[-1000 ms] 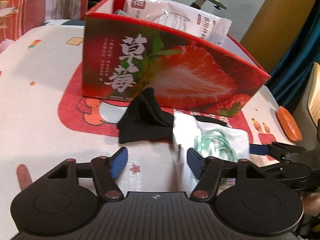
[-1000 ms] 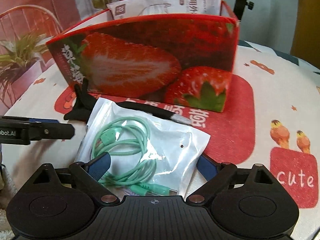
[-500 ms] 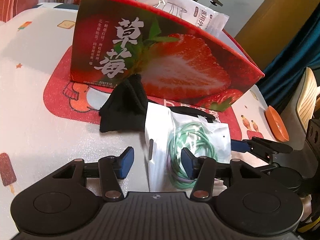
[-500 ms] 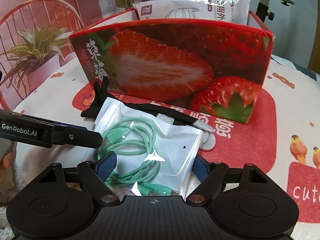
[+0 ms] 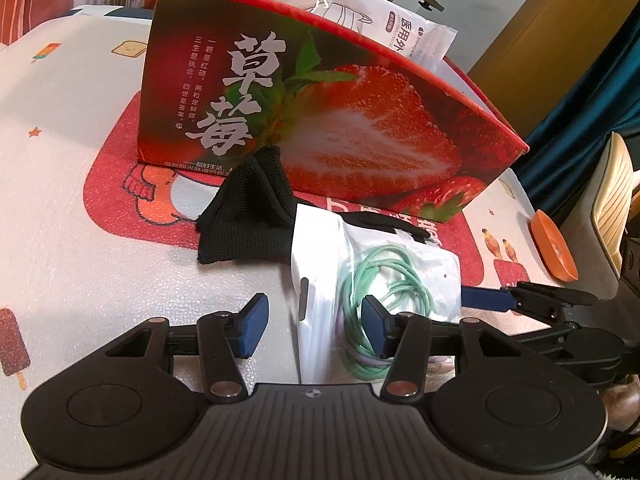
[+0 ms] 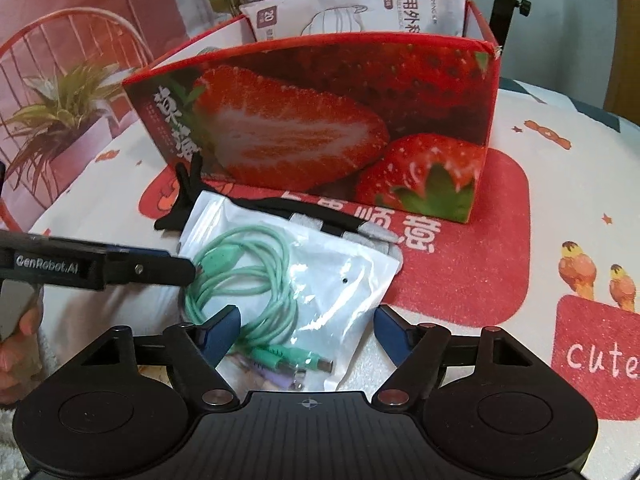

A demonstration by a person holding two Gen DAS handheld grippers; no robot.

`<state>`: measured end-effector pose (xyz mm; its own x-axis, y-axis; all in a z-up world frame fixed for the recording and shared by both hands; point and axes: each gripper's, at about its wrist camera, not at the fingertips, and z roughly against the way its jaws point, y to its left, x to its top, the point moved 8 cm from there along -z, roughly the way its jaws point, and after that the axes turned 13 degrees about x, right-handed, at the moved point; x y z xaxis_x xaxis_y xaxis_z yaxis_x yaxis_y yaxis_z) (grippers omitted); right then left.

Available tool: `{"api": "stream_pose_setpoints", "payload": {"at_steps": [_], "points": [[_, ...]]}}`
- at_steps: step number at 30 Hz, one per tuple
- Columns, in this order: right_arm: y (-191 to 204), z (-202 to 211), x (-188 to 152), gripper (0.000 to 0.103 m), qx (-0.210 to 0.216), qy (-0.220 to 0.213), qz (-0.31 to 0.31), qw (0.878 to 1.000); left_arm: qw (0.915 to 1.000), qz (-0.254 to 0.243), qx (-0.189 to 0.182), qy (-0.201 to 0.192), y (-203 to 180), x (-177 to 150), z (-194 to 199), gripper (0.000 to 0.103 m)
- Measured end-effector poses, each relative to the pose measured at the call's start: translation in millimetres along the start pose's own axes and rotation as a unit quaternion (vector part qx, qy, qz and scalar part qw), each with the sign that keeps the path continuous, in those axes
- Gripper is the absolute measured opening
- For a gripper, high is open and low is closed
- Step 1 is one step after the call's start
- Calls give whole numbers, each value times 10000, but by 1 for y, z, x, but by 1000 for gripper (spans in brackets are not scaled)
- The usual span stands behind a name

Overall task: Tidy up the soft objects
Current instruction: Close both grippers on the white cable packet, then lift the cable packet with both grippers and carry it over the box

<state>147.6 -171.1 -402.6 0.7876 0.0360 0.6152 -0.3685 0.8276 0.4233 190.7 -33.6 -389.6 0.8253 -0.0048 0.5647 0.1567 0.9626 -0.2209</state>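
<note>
Here, closest in, the right gripper [image 6: 306,330] points steeply down at the desk [image 6: 540,208] with its jaws closing around the near end of the cable bag [image 6: 320,280], a clear pouch holding a coiled green cable. The bag's lower edge lies between the blue pads [image 6: 224,330], but a gap shows at the right pad, so the pinch is not yet made. The left gripper [image 5: 312,320] tilts down at a similar angle, jaws half spread and straddling the bag's white left edge, which stands clear of the left pad; whether the right pad touches the plastic I cannot tell. In the right wrist view that gripper's finger reaches in from 9 o'clock to the bag's edge, a bit of the person's hand [image 6: 16,336] showing behind it.

Just beyond the bag, toward 11 o'clock, a black cloth [image 5: 244,216] lies crumpled on the desk against the foot of the strawberry box [image 5: 360,120], and a black strap [image 6: 320,216] runs out from under the bag's far edge. Farther off, at 12 o'clock, the box already holds a mask packet [image 6: 360,4] standing inside.

By my reading the task is partly done: one packet is stowed, while the bag, cloth and strap are left outside.
</note>
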Motion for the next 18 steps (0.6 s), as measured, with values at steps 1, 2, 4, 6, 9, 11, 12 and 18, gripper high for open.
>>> {"api": "stream_pose_setpoints", "payload": {"at_steps": [1, 2, 4, 6, 9, 11, 12, 18], "points": [[1, 0, -1, 69, 3, 34, 1, 10000, 10000, -1, -2, 1, 0, 0, 0, 54], [1, -1, -2, 68, 6, 50, -16, 10000, 10000, 0, -1, 2, 0, 0, 0, 54], [0, -2, -2, 66, 30, 39, -60, 10000, 10000, -3, -1, 4, 0, 0, 0, 54], [1, -3, -1, 62, 77, 8, -77, 9999, 10000, -6, -24, 8, 0, 0, 0, 47], [3, -5, 0, 56, 138, -22, -42, 9999, 9996, 39, -267, 131, -3, -2, -4, 33], [4, -6, 1, 54, 160, -42, -17, 9999, 9995, 1, -279, 145, -4, -2, -4, 33], [4, -6, 2, 54, 166, -50, -17, 9998, 9994, 6, -298, 165, -4, -1, -5, 33], [4, -8, 4, 51, 185, -114, 16, 9998, 9975, -379, -495, 346, -9, 4, -12, 33]]}}
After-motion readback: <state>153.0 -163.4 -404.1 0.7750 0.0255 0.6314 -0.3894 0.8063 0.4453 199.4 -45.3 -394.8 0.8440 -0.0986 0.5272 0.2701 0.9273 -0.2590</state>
